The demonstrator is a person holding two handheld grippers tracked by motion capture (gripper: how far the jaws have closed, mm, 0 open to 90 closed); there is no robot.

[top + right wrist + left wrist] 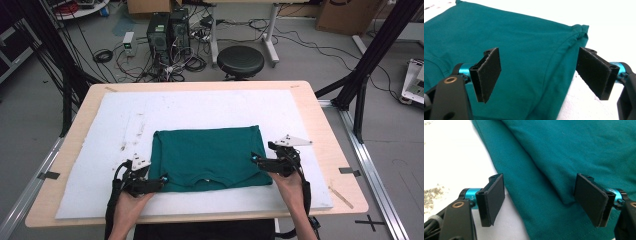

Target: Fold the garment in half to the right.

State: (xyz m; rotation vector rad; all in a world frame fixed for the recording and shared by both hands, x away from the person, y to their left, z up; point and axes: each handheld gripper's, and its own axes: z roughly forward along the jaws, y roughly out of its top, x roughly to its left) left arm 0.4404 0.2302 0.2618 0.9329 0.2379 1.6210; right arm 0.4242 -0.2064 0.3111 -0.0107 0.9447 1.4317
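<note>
Seen from above: folded green shirt (210,157) lying flat at the middle of a white mat (120,117) on the wooden counter (330,125), long axis running side to side, collar edge nearest the person.

At the shirt's near left corner: left claw (161,179), spread wide and gripping nothing. From the left gripper view, one pad on bare mat just beside the shirt's side edge, the other above the cloth (564,157), hemmed edge between them.

At the shirt's right side edge, slightly farther up: right claw (256,159), equally wide, also empty. From the right gripper view, left pad hovering over the cloth (524,50), right pad beyond its folded edge over white mat.

Shirt lying inward from both claws, each hand equally near its own side. Likely next: closing on the two edges for a further fold.

Beyond the shirt, past the counter's far edge: a black stool (240,60).
</note>
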